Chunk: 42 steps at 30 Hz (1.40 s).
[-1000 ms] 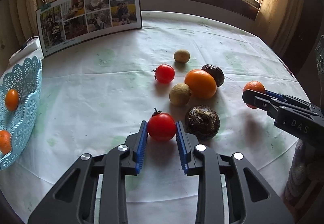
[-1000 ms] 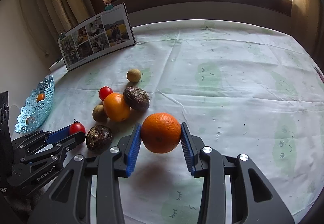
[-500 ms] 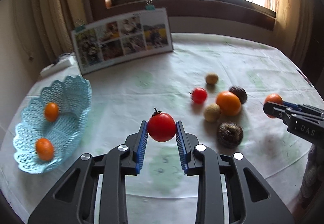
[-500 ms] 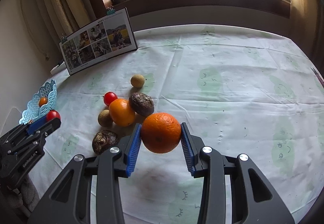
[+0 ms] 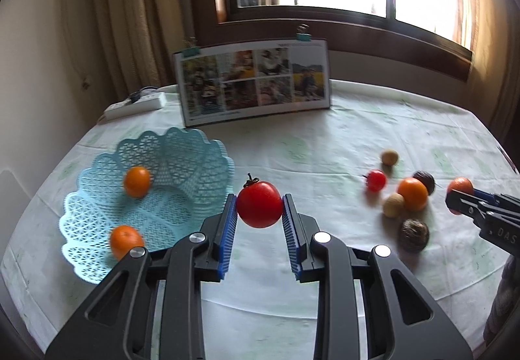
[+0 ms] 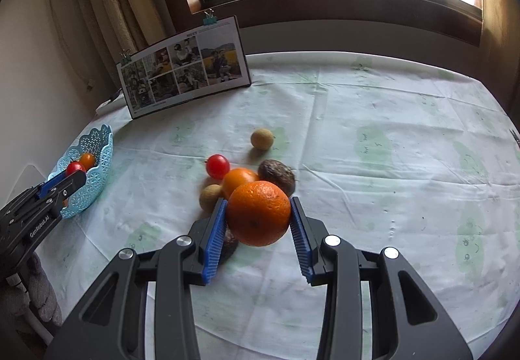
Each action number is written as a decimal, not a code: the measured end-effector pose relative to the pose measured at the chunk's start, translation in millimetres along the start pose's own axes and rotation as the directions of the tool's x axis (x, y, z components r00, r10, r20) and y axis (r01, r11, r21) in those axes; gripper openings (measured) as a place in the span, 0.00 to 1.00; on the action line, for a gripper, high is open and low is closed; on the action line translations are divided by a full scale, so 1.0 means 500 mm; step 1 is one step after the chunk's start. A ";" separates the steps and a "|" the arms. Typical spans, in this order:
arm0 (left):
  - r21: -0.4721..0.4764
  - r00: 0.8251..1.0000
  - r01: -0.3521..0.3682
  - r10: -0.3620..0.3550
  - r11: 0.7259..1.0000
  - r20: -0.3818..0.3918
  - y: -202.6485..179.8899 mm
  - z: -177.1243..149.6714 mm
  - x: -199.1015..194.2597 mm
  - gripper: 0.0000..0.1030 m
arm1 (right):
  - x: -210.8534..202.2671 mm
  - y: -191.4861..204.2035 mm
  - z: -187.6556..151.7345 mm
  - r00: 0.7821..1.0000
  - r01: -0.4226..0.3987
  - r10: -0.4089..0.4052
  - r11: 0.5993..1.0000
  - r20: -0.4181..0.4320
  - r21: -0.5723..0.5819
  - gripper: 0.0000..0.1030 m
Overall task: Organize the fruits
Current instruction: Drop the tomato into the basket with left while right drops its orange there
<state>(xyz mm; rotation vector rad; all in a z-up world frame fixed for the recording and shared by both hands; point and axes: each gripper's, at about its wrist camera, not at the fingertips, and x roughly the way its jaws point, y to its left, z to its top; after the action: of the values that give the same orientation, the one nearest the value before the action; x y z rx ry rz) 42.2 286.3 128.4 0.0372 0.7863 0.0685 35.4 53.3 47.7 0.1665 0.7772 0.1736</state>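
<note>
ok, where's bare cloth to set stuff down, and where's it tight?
Free: the wide stretch of tablecloth right of the fruit cluster, and the strip between the blue basket and the photo board. The basket centre is open; two oranges sit at its left side. Crowded: the cluster itself, fruits touching or nearly.

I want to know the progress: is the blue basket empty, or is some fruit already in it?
Not empty. The blue basket holds two small oranges; the left gripper holds a tomato beside its rim.
</note>
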 end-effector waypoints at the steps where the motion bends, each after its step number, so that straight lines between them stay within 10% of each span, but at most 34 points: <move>1: -0.006 1.000 -0.006 0.006 1.000 0.001 0.007 0.000 0.001 0.28 | 0.000 0.006 0.000 1.000 -0.003 0.003 1.000 -0.001 -0.004 0.38; 17: -0.141 0.993 -0.119 0.117 0.983 -0.027 0.168 -0.007 0.036 0.29 | 0.009 0.088 0.008 0.999 -0.033 0.033 0.998 -0.005 -0.061 0.38; 22: -0.186 0.988 -0.150 0.152 0.971 0.000 0.204 -0.006 0.023 0.75 | 0.012 0.123 0.015 0.998 -0.055 0.055 0.995 -0.003 -0.086 0.38; 42: -0.270 0.968 -0.241 0.251 0.932 0.003 0.325 -0.041 -0.031 0.87 | 0.078 0.397 0.068 0.963 -0.266 0.265 0.932 -0.038 -0.246 0.38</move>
<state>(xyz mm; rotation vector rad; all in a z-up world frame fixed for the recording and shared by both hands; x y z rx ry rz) 9.0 447.5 134.5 -0.1195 0.7265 0.4117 68.3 251.9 87.1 0.0319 0.7280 0.5268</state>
